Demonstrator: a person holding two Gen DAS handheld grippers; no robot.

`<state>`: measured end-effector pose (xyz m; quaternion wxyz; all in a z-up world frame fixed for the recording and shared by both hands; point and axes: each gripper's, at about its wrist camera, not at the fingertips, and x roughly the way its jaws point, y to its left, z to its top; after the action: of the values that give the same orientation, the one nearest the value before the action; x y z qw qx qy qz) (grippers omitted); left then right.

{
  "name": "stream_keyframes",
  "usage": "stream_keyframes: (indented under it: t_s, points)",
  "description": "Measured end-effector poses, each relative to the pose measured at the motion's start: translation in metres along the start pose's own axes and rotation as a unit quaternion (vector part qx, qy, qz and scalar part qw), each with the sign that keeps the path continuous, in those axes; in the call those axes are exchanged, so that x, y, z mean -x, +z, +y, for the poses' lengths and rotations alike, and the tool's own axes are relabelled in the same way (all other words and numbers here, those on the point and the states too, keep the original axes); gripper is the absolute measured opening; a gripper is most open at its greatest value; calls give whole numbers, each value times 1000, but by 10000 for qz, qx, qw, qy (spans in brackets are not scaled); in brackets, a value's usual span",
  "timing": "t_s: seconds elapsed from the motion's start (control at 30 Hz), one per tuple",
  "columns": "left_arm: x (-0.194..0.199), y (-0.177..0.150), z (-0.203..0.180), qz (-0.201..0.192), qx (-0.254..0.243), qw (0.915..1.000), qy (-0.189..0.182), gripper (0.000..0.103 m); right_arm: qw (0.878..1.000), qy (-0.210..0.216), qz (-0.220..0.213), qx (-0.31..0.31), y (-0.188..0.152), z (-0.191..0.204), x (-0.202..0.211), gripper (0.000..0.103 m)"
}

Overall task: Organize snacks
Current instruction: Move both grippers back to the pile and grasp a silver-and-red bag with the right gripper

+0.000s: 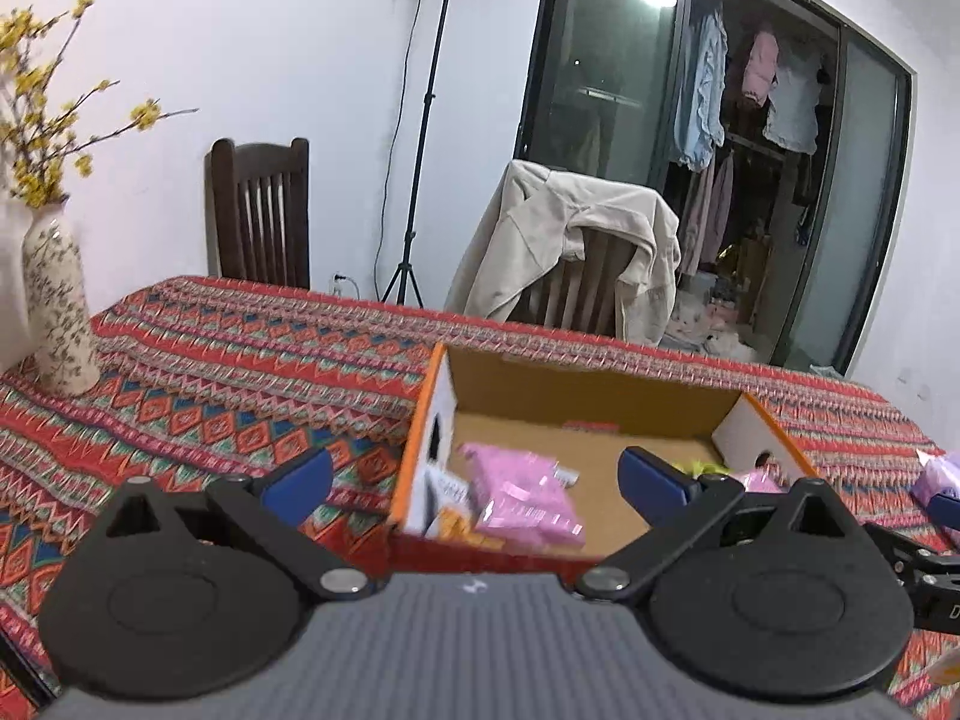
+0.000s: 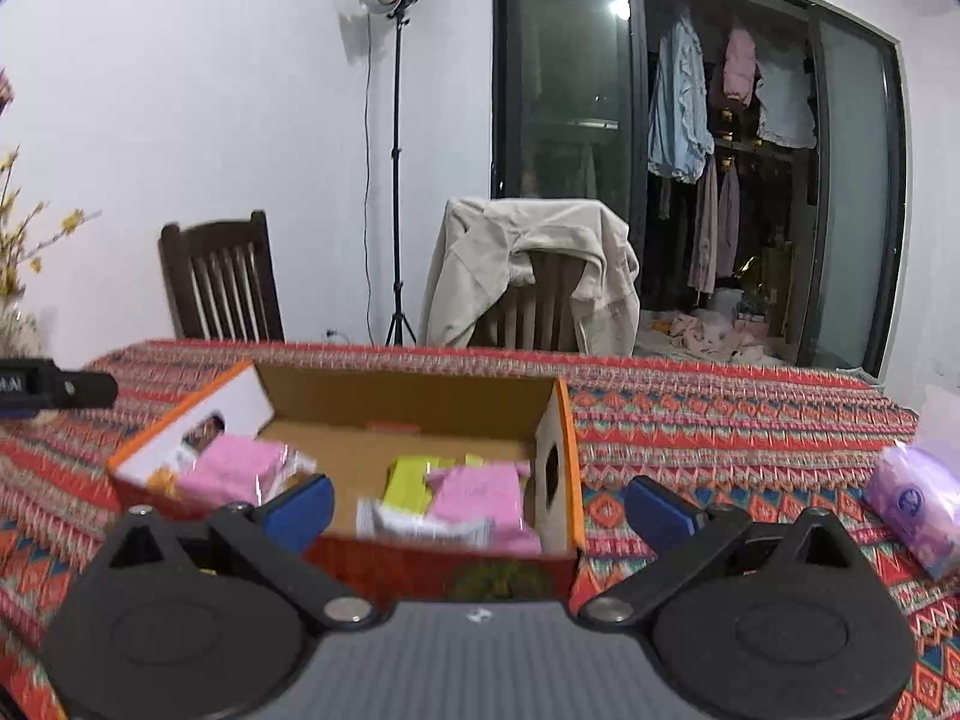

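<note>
On the patterned tablecloth (image 2: 720, 420): an open cardboard box (image 2: 420, 396) is set.
Box contents: pink packets (image 2: 480, 498), a yellow-green packet (image 2: 408, 480).
Left gripper (image 1: 477, 477): held wide apart, nothing gripped.
Right gripper (image 2: 480, 504): spread wide, nothing gripped.
Purple pack (image 2: 912, 504): laid right of the box, well apart.

Matt cardboard box (image 2: 414, 414); glossy plastic snack packets (image 2: 480, 498) — woven tablecloth (image 2: 720, 420).
</note>
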<state>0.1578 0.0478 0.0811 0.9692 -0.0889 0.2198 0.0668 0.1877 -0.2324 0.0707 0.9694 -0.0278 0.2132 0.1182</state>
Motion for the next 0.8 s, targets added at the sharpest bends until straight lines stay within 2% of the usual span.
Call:
stream_keyframes:
  t_s: [0.33, 0.43, 0.57, 0.8]
  points:
    - [19, -57, 27, 331, 58, 9994, 21, 103, 9975, 69, 673, 182, -54, 14, 7, 103]
    - [20, -71, 33, 290, 62, 9995, 116, 103, 9962, 103, 817, 274, -67, 18, 8, 103]
    - [16, -77, 40, 237, 185, 9993, 224, 103, 9949, 103, 972, 264, -74, 19, 8, 103]
    - [18, -77, 45, 126, 305, 9994, 88, 103, 9946, 73, 996, 298, -69, 24, 3, 103]
